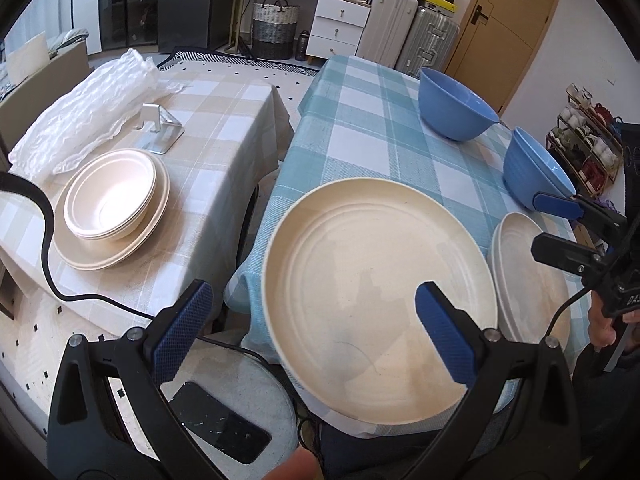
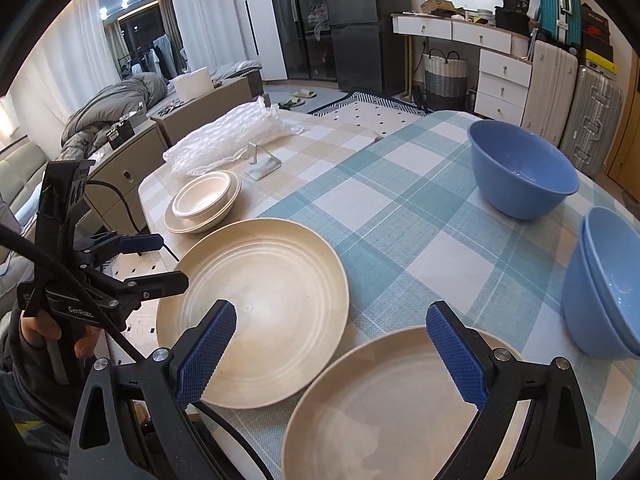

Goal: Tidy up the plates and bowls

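While both grippers, left gripper (image 1: pixel 316 324) and right gripper (image 2: pixel 340 344), were held wide-jawed and empty, two cream plates (image 2: pixel 256 304) and three blue bowls (image 2: pixel 520 168) were counted on the blue-checked worktop (image 2: pixel 380 208).

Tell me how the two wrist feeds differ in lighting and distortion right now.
Left wrist view: bright, cool daylight, soft shadows on the cream plate; its near rim looks smeared. Right wrist view: dimmer and warmer, with glare spots inside the blue bowl. Both views: strong fisheye bending and black corners.
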The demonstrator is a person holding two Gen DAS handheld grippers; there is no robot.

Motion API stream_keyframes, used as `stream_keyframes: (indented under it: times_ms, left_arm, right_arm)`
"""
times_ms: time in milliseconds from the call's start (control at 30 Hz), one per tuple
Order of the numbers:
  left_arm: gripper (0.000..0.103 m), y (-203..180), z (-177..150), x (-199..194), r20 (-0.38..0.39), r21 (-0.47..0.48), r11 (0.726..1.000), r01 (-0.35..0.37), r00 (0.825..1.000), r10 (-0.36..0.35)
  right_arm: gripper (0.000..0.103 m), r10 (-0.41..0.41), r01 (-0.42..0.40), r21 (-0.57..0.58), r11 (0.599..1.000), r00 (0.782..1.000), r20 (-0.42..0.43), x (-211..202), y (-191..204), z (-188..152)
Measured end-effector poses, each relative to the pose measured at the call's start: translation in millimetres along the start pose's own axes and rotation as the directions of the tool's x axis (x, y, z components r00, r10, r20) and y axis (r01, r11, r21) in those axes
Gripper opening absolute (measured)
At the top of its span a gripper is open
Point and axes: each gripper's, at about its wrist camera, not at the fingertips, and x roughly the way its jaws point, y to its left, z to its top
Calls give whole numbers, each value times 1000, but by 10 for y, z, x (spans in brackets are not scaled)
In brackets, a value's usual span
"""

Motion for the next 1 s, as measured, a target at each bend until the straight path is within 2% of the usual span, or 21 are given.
stream_keyframes:
  times_ms: [167, 533, 633, 867, 933, 1000]
  left_arm:
    - [98, 97, -54, 103, -4, -17, 1000, 4, 1000, -4]
    - [86, 146, -110, 262, -14, -29, 999, 19, 1000, -19]
    - [79, 167, -118, 311, -24, -43, 999, 27, 999, -28]
    - [62, 197, -163, 436, -51, -58, 997, 54, 997, -57]
    - [58, 199, -165, 449, -54, -63, 996, 56, 997, -60]
    - [53, 202, -160, 462, -55, -61, 997, 41, 997, -45]
  right_arm:
    - [98, -2, 2, -7, 1000, 999, -37, 202, 27, 68]
    - [97, -4, 1, -32, 999, 994, -113, 507, 69, 118]
    - [87, -2, -4, -39, 999, 990, -139, 587, 68, 123]
    - [72, -10, 2, -41, 999, 979, -202, 820, 43, 93]
    - [57, -11, 2, -39, 999, 975, -220, 870, 40, 77]
    - [55, -14, 6, -39, 999, 974, -226, 898, 33, 79]
